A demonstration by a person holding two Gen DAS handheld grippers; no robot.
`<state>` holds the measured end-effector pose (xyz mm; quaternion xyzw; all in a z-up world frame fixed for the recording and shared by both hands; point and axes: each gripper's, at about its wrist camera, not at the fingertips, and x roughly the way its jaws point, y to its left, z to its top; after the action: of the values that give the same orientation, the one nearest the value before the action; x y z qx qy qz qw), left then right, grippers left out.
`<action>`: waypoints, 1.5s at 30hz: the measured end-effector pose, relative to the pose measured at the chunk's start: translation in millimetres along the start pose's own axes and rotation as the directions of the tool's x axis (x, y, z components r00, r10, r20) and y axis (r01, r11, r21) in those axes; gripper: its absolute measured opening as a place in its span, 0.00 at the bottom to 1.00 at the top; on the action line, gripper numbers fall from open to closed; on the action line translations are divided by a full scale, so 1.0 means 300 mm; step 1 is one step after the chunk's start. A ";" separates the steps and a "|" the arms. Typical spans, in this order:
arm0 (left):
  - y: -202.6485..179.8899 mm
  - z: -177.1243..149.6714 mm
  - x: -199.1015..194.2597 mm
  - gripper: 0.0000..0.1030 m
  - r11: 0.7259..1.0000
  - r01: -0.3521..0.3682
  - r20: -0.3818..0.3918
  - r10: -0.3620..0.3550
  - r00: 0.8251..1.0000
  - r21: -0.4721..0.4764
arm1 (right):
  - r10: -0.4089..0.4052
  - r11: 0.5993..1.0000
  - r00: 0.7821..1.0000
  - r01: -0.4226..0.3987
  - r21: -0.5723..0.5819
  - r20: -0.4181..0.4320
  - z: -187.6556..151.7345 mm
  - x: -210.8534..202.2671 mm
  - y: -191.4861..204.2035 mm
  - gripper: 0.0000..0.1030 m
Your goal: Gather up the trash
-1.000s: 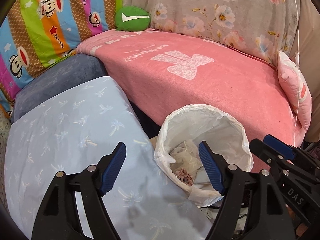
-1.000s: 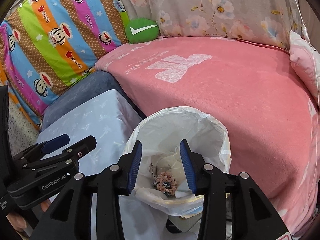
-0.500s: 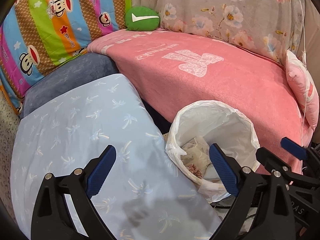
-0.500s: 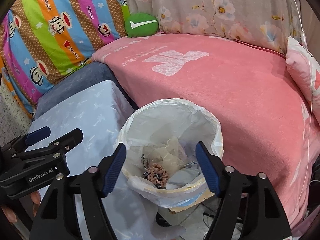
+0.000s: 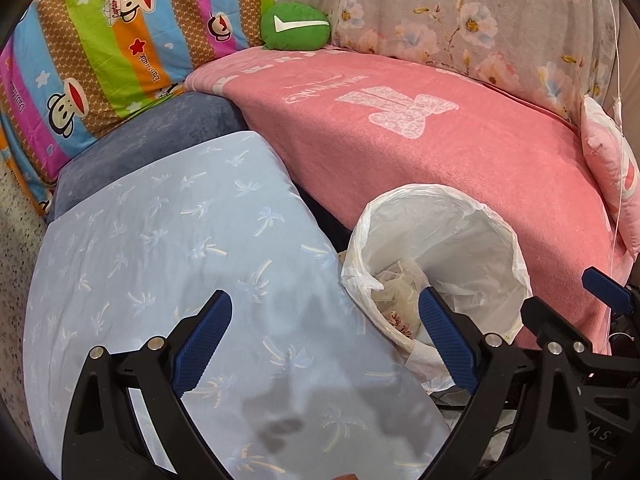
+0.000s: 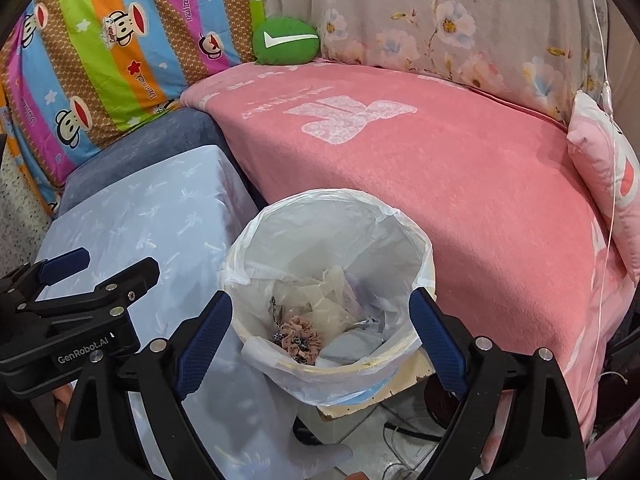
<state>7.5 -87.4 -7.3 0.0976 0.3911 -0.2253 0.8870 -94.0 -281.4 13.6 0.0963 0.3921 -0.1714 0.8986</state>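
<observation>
both claws have just been opening: right claw [image 6: 320, 328] stands wide and empty over the bin [image 6: 328, 280], left claw [image 5: 324, 332] too; the scrunchie [image 6: 298, 338] probably counts as binned.

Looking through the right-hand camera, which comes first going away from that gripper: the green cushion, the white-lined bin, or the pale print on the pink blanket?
From the right gripper, nearest first:
1. White-lined bin, directly below and between the open fingers.
2. Pale print on the pink blanket, mid-way up the bed.
3. Green cushion, at the far back against the striped and floral pillows.
</observation>
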 end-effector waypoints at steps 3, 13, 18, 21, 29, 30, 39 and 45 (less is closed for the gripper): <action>-0.005 -0.007 0.001 0.88 1.000 -0.004 -0.008 0.004 1.000 0.001 | -0.010 1.000 1.000 0.010 0.000 -0.012 -0.005 0.003 -0.001 0.84; -0.008 -0.033 0.012 0.88 1.000 -0.018 -0.044 0.018 0.999 0.001 | -0.015 1.000 0.998 0.016 0.006 -0.057 -0.036 0.023 -0.004 0.84; -0.008 -0.045 0.022 0.88 1.000 -0.027 -0.063 0.027 0.998 -0.002 | -0.017 1.000 0.997 0.017 0.006 -0.074 -0.050 0.035 -0.007 0.84; -0.011 -0.050 0.025 0.88 1.000 -0.027 -0.071 0.027 0.997 -0.003 | -0.017 1.000 0.996 0.018 0.010 -0.082 -0.053 0.040 -0.010 0.84; -0.028 -0.058 0.043 0.88 1.000 -0.024 -0.094 0.024 0.995 0.001 | -0.017 1.000 0.996 0.018 0.010 -0.093 -0.055 0.052 -0.008 0.84; -0.029 -0.059 0.045 0.88 1.000 -0.023 -0.096 0.024 0.995 0.002 | -0.019 1.000 0.995 0.020 0.009 -0.094 -0.055 0.053 -0.008 0.84; -0.036 -0.060 0.056 0.88 1.000 -0.026 -0.104 0.026 0.994 0.005 | -0.024 1.000 0.995 0.025 0.008 -0.096 -0.053 0.063 -0.012 0.84; -0.036 -0.060 0.061 0.88 1.000 -0.030 -0.105 0.030 0.994 0.003 | -0.026 1.000 0.995 0.026 0.008 -0.098 -0.051 0.065 -0.012 0.84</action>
<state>1.5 -96.5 -33.0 0.1157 0.4355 -0.2068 0.8684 -93.4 -284.6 -11.2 0.1033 0.4360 -0.1800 0.8757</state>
